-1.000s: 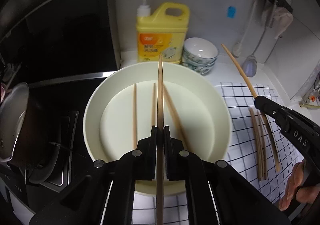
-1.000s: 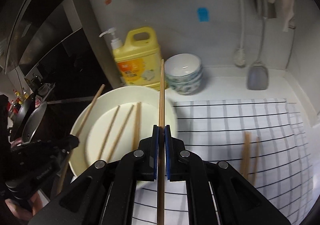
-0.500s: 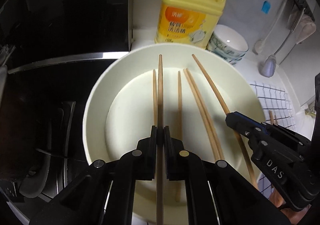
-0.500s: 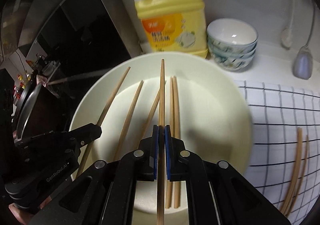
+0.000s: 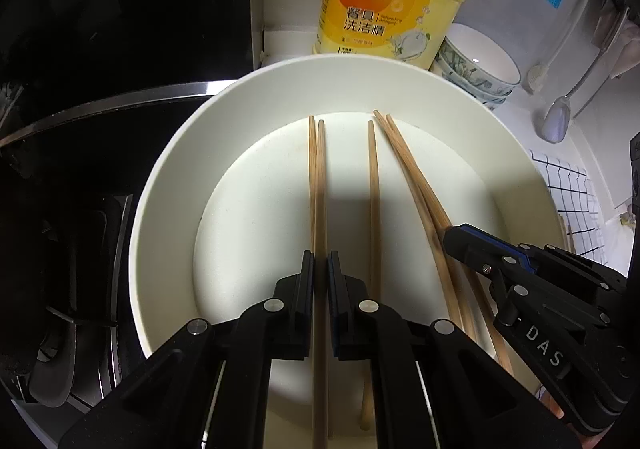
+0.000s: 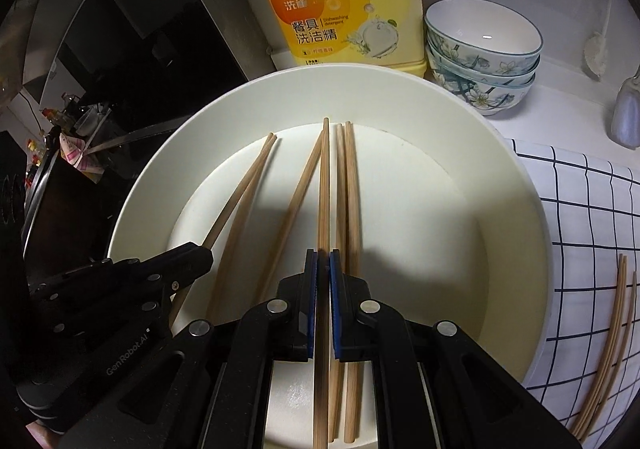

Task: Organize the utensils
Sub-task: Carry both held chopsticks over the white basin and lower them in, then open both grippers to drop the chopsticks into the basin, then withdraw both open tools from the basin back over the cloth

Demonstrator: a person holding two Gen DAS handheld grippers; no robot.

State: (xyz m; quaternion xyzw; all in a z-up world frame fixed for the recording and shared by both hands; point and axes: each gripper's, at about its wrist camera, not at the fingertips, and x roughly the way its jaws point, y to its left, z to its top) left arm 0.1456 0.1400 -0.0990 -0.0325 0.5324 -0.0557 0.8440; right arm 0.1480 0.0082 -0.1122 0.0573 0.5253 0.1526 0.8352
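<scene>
Both chopsticks over the bowl!
Your left gripper [image 5: 321, 263] and right gripper [image 6: 323, 261] each clamp one chopstick [image 6: 324, 185] above the bowl [image 6: 516, 209]; soap bottle [image 6: 340, 5] behind.

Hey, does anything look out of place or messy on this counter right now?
Yes. A few chopsticks lie loose on the checked cloth, away from the ones gathered in the white bowl. Those in the bowl are fanned at different angles rather than lined up. Nothing looks spilled or broken.
</scene>
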